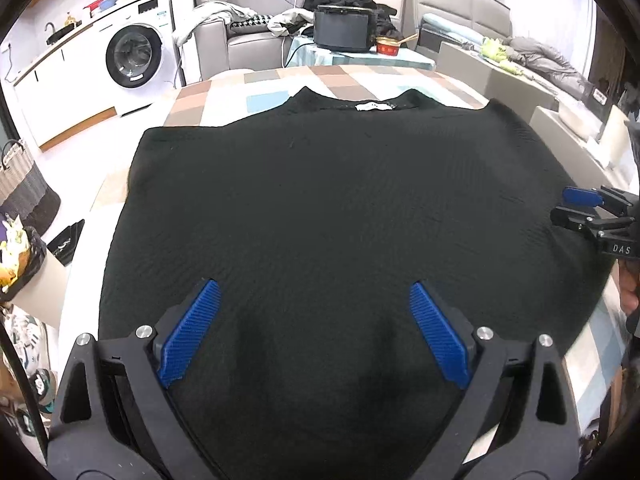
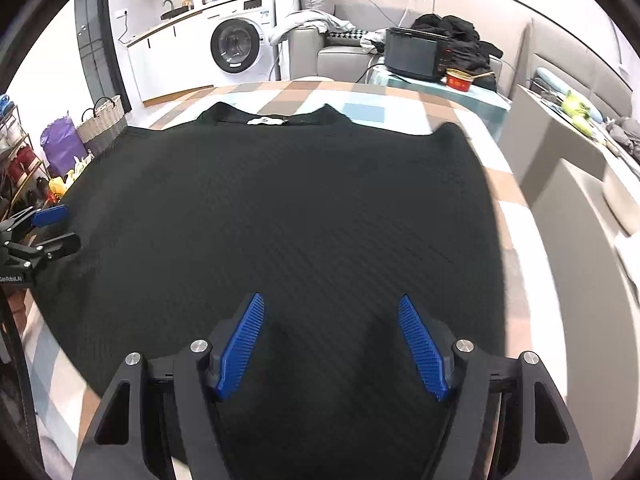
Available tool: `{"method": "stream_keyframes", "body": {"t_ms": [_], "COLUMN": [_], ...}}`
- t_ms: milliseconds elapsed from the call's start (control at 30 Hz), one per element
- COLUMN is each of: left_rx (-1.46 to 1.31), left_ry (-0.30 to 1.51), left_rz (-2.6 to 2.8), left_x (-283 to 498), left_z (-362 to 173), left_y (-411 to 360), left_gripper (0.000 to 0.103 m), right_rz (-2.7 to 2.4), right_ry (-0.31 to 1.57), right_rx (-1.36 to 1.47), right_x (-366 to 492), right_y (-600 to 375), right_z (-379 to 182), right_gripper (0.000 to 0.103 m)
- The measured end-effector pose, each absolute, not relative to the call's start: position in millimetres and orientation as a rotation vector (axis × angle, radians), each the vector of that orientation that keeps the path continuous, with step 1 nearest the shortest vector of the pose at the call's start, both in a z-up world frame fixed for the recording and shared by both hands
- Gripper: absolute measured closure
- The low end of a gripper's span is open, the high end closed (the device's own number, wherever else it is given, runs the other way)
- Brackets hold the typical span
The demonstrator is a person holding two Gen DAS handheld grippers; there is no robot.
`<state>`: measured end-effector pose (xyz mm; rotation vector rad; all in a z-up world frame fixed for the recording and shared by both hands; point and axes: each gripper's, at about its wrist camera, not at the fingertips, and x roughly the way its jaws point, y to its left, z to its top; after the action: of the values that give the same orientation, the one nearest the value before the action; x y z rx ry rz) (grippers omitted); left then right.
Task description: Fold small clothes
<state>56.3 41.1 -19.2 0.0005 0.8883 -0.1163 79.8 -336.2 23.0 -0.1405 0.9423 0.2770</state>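
A black ribbed garment (image 1: 320, 200) lies spread flat on a table with a checked cloth (image 1: 280, 80), its neckline and white label (image 1: 374, 106) at the far side. It also fills the right wrist view (image 2: 280, 208), label (image 2: 267, 121) far. My left gripper (image 1: 314, 292) is open and empty over the garment's near hem. My right gripper (image 2: 331, 304) is open and empty over the near hem too. The right gripper shows at the right edge of the left wrist view (image 1: 568, 204). The left gripper shows at the left edge of the right wrist view (image 2: 60, 226).
A washing machine (image 1: 134, 56) and a grey sofa (image 1: 248, 40) stand beyond the table. A black appliance (image 1: 342, 28) and a red bowl (image 1: 388, 46) sit on a side table. A woven basket (image 2: 102, 122) and shelves stand left. Grey furniture (image 2: 568, 184) stands right.
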Motion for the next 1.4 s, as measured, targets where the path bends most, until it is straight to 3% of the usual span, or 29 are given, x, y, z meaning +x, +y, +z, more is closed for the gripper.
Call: {"method": "stream_keyframes", "body": {"t_ms": [267, 467, 867, 1167, 1400], "left_rx": [0.06, 0.004, -0.006, 0.045, 0.023], "left_ry": [0.963, 0.968, 0.932, 1.001, 1.007], "left_rz": [-0.11, -0.101, -0.127, -0.143, -0.149], "left_x": [95.4, 91.7, 115.0, 153.9, 155.9], "left_z": [-38.0, -40.9, -13.0, -32.4, -41.4], "left_y": [35.0, 58.4, 48.5, 31.5, 51.8], "left_gripper": [0.007, 0.0, 0.001, 0.001, 0.0], "right_rz": [0.321, 0.189, 0.235, 0.312, 0.18], "right_ry": [0.968, 1.012, 0.991, 1.047, 1.044], "right_rx": [-0.207, -0.196, -0.095, -0.123, -0.119], "right_x": [104.7, 109.9, 123.4, 150.5, 160.3], "right_y": [-302.8, -347.0, -342.3, -308.0, -346.5], "right_z": [9.8, 11.7, 31.3, 12.2, 4.9], "right_gripper": [0.028, 0.026, 0.025, 0.024, 0.019]}}
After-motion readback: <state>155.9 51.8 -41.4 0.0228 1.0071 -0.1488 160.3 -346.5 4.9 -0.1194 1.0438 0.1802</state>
